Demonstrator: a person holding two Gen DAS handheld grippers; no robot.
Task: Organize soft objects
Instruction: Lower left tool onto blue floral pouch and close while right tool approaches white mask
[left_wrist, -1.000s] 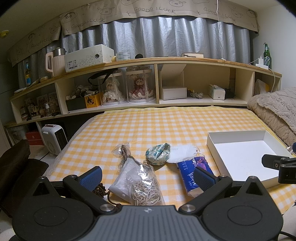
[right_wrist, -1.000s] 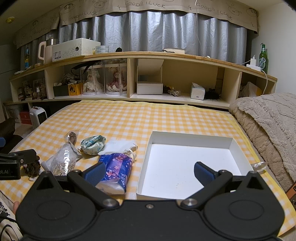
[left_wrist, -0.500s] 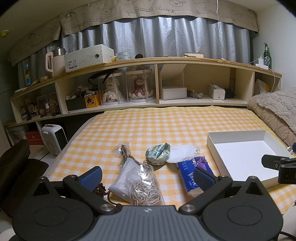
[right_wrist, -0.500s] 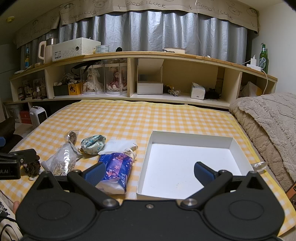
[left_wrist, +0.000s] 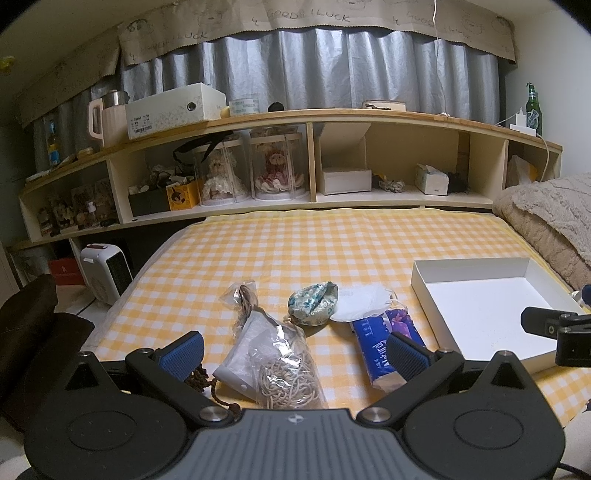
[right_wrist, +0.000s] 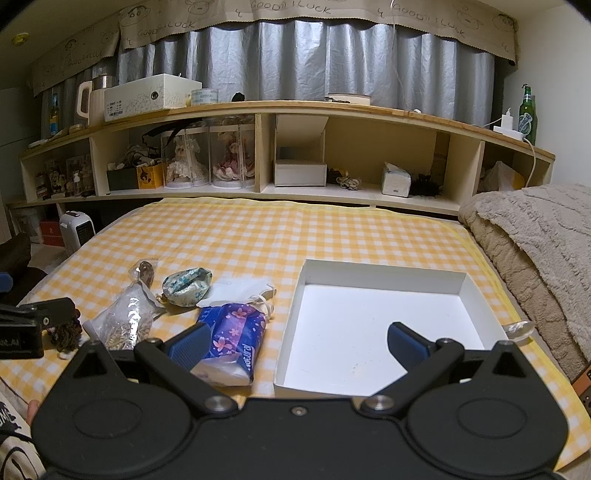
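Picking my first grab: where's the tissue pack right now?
The tissue pack lies on the checked cloth just left of the white box, beside the right gripper's left finger, with the white mask behind it.

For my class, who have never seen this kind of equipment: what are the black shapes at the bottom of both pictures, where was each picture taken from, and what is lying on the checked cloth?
No robot here: a person holds a two-finger tool in each hand, each with a camera looking along its fingers. One picture comes from the left gripper, the other from the right gripper. Both are open and hold nothing. On the yellow checked cloth lie a tissue pack, a white face mask, a floral pouch, a clear bag of cord, and an empty white box to the right.
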